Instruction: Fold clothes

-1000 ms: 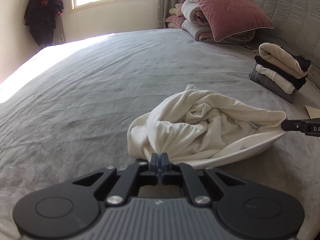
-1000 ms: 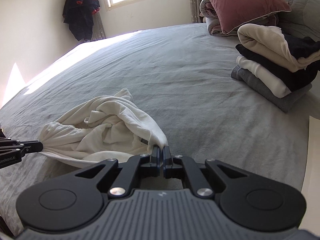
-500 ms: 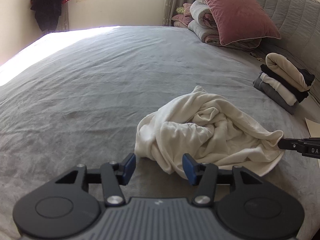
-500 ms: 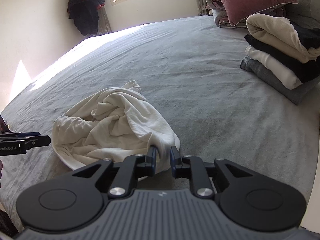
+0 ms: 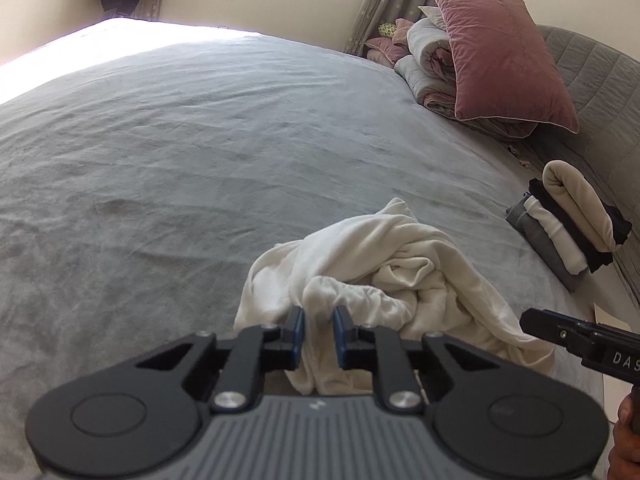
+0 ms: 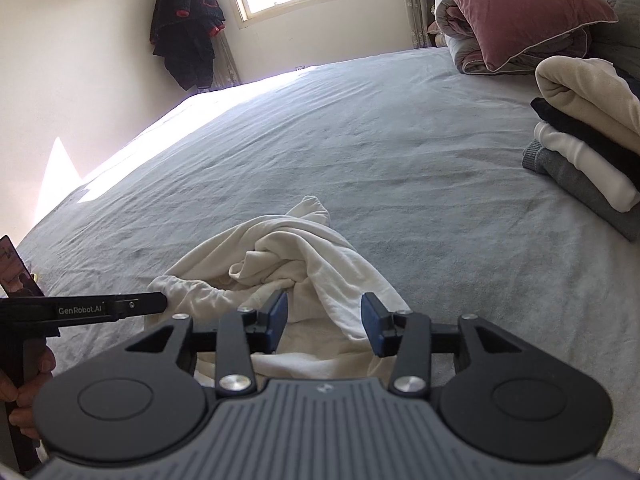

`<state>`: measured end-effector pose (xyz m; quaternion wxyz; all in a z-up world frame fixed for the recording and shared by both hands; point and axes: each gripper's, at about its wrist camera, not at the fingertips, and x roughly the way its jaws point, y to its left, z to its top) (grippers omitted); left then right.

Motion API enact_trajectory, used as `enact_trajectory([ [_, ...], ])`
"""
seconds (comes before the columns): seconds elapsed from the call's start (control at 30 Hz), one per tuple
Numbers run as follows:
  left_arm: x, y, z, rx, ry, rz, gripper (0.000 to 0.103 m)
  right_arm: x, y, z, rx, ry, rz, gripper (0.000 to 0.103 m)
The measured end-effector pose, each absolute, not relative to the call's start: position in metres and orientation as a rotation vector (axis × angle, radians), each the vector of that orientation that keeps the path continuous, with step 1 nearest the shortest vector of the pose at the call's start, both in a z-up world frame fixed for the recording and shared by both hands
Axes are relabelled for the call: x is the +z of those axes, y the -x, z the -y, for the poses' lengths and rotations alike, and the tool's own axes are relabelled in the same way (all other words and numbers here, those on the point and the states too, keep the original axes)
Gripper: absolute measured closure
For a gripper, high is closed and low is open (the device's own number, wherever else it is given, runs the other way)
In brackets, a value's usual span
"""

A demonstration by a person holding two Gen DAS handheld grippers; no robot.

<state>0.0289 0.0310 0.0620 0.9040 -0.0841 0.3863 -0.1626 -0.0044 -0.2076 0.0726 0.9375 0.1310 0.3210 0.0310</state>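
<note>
white garment crumpled on grey bed, left gripper fingers narrowly apart around a fold, right gripper fingers wide open over another fold

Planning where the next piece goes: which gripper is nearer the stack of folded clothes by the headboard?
Right. The right gripper is on the crumpled white garment's stack-side edge; the left gripper is at its far edge from the stack of folded clothes.
</note>
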Motion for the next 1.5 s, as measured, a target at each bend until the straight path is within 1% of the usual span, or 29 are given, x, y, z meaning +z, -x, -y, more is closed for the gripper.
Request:
enact_trajectory([
  [0.13,0.063,-0.026,-0.032,-0.355,0.179,-0.793,0.101,0.08,-0.018,0.194,0.112,-0.225,-0.696,0.057],
  [0.17,0.062,-0.025,-0.033,-0.36,0.178,-0.793,0.101,0.082,-0.024,0.188,0.131,-0.195,-0.699,0.054],
  [0.2,0.062,-0.024,-0.035,-0.365,0.186,-0.797,0.101,0.083,-0.029,0.182,0.138,-0.16,-0.699,0.049],
  [0.27,0.061,-0.021,-0.039,-0.38,0.208,-0.809,0.101,0.084,-0.041,0.169,0.152,-0.098,-0.7,0.046],
  [0.57,0.051,-0.001,-0.05,-0.44,0.221,-0.839,0.102,0.063,-0.087,0.112,0.231,0.146,-0.749,0.046],
  [0.7,0.037,0.004,-0.051,-0.443,0.218,-0.873,0.102,0.05,-0.097,0.093,0.251,0.225,-0.819,0.046],
  [0.73,0.035,0.005,-0.051,-0.441,0.218,-0.875,0.102,0.045,-0.098,0.09,0.255,0.239,-0.841,0.048],
  [0.77,0.034,0.006,-0.051,-0.439,0.218,-0.877,0.102,0.04,-0.099,0.088,0.258,0.252,-0.863,0.071],
  [0.8,0.032,0.007,-0.051,-0.437,0.218,-0.878,0.102,0.036,-0.099,0.088,0.26,0.243,-0.88,0.097],
  [0.83,0.032,0.007,-0.051,-0.437,0.219,-0.872,0.102,0.032,-0.099,0.088,0.263,0.233,-0.895,0.096],
  [0.9,0.035,0.008,-0.052,-0.435,0.222,-0.857,0.101,0.036,-0.094,0.093,0.252,0.204,-0.867,0.097],
  [0.93,0.036,0.008,-0.053,-0.434,0.223,-0.85,0.099,0.041,-0.091,0.096,0.24,0.181,-0.846,0.097],
  [0.97,0.038,0.009,-0.053,-0.439,0.223,-0.841,0.093,0.046,-0.088,0.099,0.228,0.16,-0.825,0.097],
  [1.0,0.039,0.009,-0.053,-0.444,0.224,-0.832,0.085,0.052,-0.084,0.103,0.217,0.145,-0.807,0.097],
  [1.07,0.041,0.009,-0.052,-0.443,0.224,-0.82,0.075,0.064,-0.076,0.11,0.195,0.131,-0.773,0.097],
  [1.3,0.046,0.004,-0.049,-0.445,0.239,-0.804,0.075,0.103,-0.051,0.131,0.13,0.126,-0.677,0.097],
  [1.5,0.052,0.002,-0.046,-0.456,0.255,-0.791,0.073,0.12,-0.033,0.16,0.056,0.096,-0.63,0.097],
])
